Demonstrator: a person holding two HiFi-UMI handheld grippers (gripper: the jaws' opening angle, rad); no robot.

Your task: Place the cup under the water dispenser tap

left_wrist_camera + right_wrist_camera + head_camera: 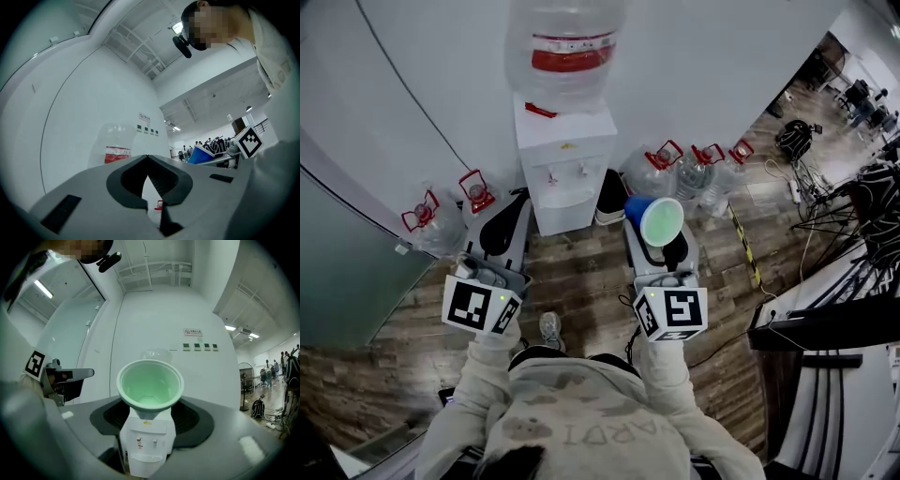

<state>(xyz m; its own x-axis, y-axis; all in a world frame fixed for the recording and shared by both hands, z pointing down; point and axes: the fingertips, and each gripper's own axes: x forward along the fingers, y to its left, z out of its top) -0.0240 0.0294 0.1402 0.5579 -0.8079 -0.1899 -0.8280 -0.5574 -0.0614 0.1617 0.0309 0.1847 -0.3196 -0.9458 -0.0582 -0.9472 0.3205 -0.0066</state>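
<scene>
Nearest, before the white floor-standing water dispenser (565, 173), a person in a pale hooded top (572, 422) holds both tools out towards it. The left claw (517, 201) is clenched on nothing, its dark pads meeting at the tips in the left gripper view, and it points at the left of the dispenser. The right claw (666, 246) is grasping a blue plastic cup with a pale green inside (656, 220) near its base. The cup lies tipped on its side with its mouth towards the person. It is held in the air short of the dispenser and off to its right, not under the two small taps (146, 442). Farther on, a clear water bottle with a red label (570, 47) sits on top of the dispenser. Clear spare bottles with red handles (675, 171) stand on the wooden floor (581, 272) on either side of it, against the white wall (441, 75).
</scene>
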